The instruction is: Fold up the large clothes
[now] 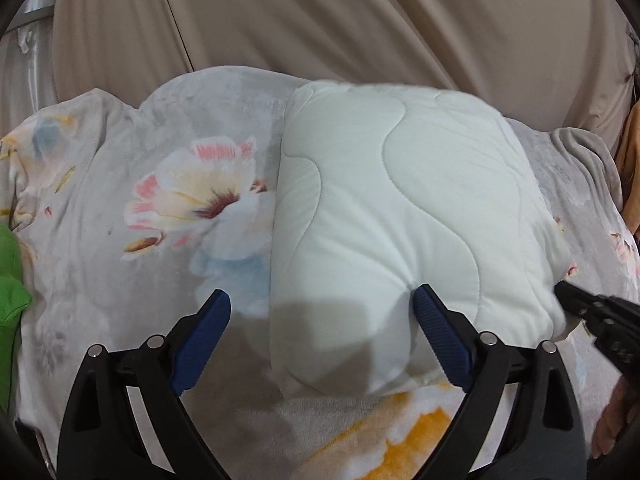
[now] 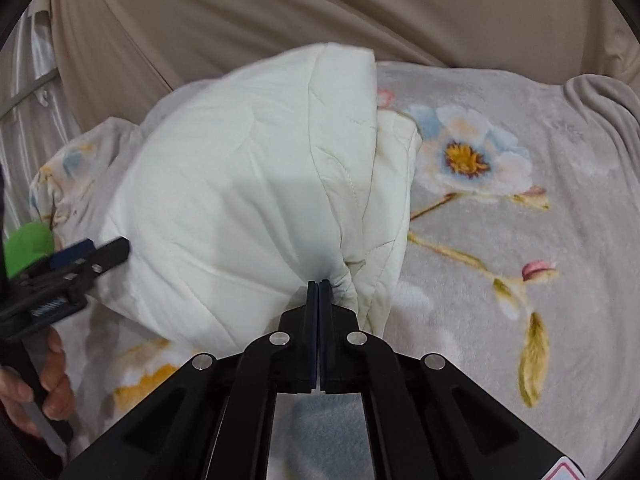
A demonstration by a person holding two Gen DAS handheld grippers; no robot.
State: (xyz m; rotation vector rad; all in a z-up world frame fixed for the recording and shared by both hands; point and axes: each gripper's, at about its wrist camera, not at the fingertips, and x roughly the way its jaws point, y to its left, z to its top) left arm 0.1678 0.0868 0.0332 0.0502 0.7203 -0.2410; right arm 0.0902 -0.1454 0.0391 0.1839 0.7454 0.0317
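quilt: white quilted quilt, folded into a thick bundle, lying on the floral blanket
right gripper: right gripper pinched tight on a gathered fold at the quilt's 6 o'clock edge
left gripper: left gripper jaws wide, straddling the bundle's 7 o'clock corner, right pad touching the fabric
surroundings: beige curtain at 12 o'clock; green cloth at 9 o'clock

Folded quilt on blanket, curtain behind.
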